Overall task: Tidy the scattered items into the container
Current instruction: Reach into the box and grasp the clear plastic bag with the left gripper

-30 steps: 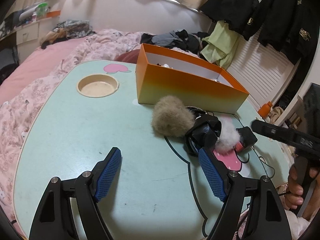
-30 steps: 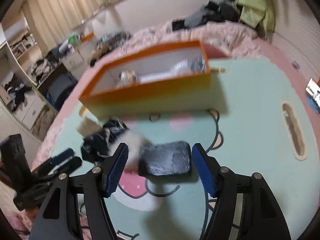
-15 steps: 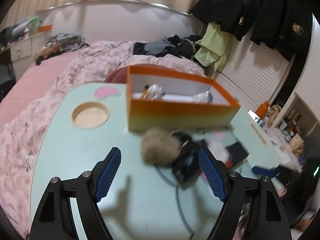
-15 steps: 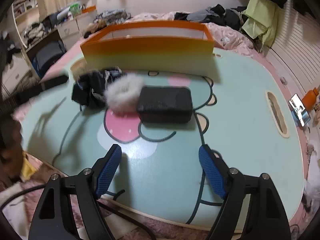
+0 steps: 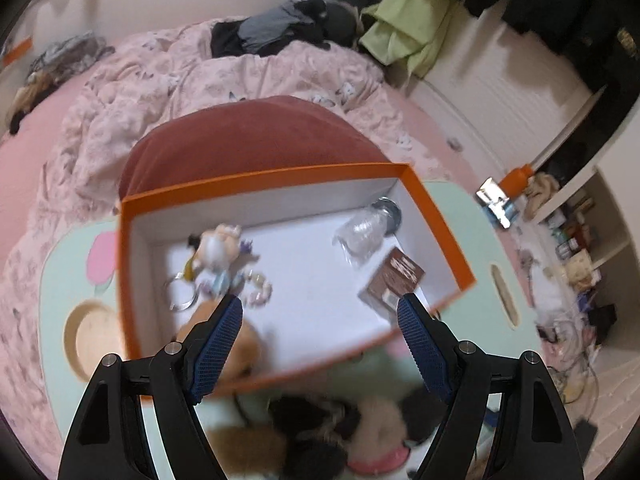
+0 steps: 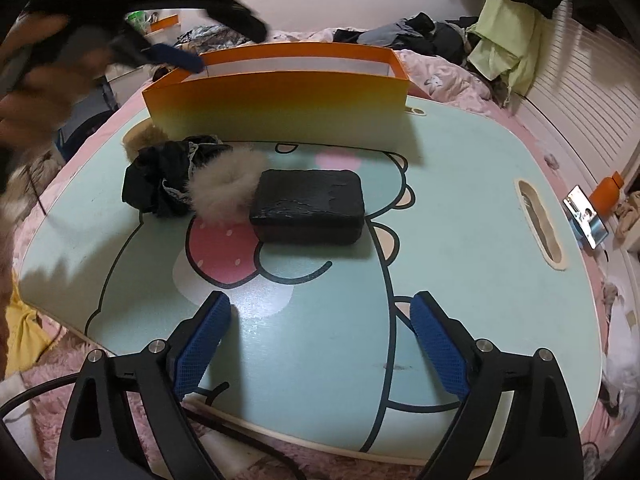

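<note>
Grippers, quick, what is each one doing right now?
Left gripper: open, holding nothing, above the orange box.
Right gripper: opening, empty.

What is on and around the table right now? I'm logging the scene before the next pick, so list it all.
Box: one, orange, far side of table.
Doll keychain: one, pale, inside box.
Bead bracelet: one, pale, inside box.
Clear bottle: one, inside box.
Brown packet: one, inside box.
Black case: one, table centre.
White fluffy scrunchie: one, touching the case.
Black cloth: one, beside the scrunchie.
Tan pompom: one, behind the cloth.
Table: one, mint green.
Left gripper: open, empty, above box.
Right gripper: opening, empty, near table edge.
</note>
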A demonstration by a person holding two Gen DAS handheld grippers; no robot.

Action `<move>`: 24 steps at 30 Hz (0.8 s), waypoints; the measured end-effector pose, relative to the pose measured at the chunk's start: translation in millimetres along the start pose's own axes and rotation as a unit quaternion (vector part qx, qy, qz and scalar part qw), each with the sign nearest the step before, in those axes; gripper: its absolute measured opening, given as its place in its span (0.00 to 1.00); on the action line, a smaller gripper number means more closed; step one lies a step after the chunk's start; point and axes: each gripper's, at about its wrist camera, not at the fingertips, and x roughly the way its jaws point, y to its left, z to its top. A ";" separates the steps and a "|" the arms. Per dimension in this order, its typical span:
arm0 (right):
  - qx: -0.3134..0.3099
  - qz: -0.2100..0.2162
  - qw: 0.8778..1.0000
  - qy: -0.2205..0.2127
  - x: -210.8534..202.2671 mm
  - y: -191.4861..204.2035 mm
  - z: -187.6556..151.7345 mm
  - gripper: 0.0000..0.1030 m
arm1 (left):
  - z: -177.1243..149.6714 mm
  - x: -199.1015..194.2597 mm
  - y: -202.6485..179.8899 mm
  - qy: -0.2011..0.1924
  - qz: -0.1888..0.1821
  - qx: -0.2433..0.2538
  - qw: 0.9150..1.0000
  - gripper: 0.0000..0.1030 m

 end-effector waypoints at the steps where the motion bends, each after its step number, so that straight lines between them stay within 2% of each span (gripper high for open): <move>1: -0.001 0.000 1.000 0.000 0.2 -0.1 0.5 0.89 | 4.7 5.5 -3.1 0.007 -0.002 -0.002 1.000 0.76; 4: -0.002 0.002 1.000 -0.002 -0.2 -0.2 0.6 0.89 | 18.1 21.8 -16.1 0.027 -0.006 0.000 1.000 0.70; 10: 0.000 0.001 1.000 -0.004 0.0 -1.0 0.3 0.89 | 37.0 54.9 -35.2 0.037 0.033 -0.002 0.999 0.52; 14: 0.000 0.000 1.000 -0.005 -0.3 -0.1 0.0 0.89 | 46.5 75.8 -50.4 0.045 0.045 0.013 0.998 0.49; 16: 0.001 0.000 1.000 -0.005 -0.3 -0.1 0.0 0.89 | 48.7 88.1 -51.8 0.057 0.061 0.012 0.996 0.38; 17: 0.001 0.000 1.000 -0.006 -0.2 -0.1 0.1 0.89 | 48.8 91.8 -51.5 0.058 0.063 0.011 0.996 0.36; 24: 0.000 0.001 1.000 -0.006 0.5 -1.5 1.7 0.89 | 43.9 77.2 -53.0 0.016 0.049 0.021 0.998 0.31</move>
